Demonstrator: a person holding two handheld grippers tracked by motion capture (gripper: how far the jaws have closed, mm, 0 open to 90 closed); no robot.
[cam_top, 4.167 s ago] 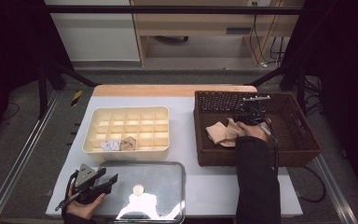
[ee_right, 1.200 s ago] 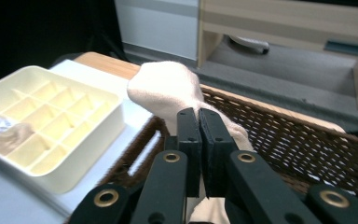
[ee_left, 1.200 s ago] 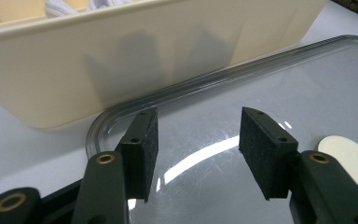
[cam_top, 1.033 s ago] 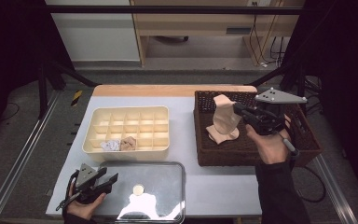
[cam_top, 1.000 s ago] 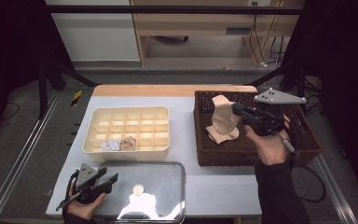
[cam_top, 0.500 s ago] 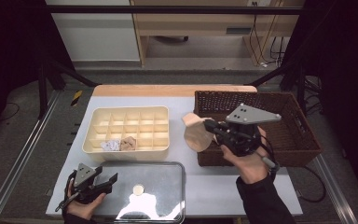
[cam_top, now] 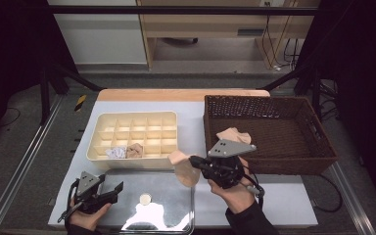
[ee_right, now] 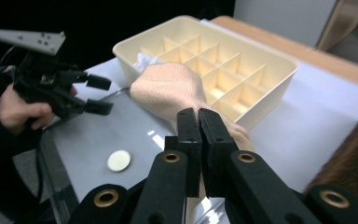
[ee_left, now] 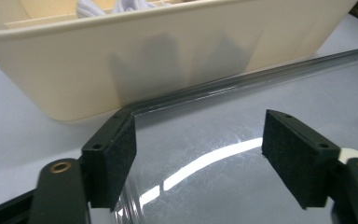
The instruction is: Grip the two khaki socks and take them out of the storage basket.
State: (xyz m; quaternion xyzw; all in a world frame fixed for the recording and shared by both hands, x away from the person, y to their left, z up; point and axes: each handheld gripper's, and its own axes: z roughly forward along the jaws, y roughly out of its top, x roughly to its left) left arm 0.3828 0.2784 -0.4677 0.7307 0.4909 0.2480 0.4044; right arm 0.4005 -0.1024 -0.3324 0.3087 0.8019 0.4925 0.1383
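My right gripper (cam_top: 194, 163) is shut on a beige sock (cam_top: 182, 168), which hangs above the table between the cream compartment box (cam_top: 133, 115) and the wicker basket (cam_top: 254, 98). In the right gripper view the sock (ee_right: 167, 89) bulges beyond the closed fingertips (ee_right: 189, 116), over the box's near corner. My left gripper (cam_top: 118, 189) rests low at the left end of a clear lid (cam_top: 171, 218). Its jaws have just been opening and stand open (ee_left: 198, 144) with nothing between the pads, over the lid's corner (ee_left: 214, 140).
The box holds a white sock (cam_top: 113, 152) and a beige one (cam_top: 135, 150) in its front row. Another beige sock (cam_top: 233, 134) lies in the basket. A white round disc (cam_top: 146, 199) sits on the lid. The table's front edge is near both hands.
The right gripper has carried the sock out of the basket, leftward and down, to the gap beside the box. The left hand has stayed in place.
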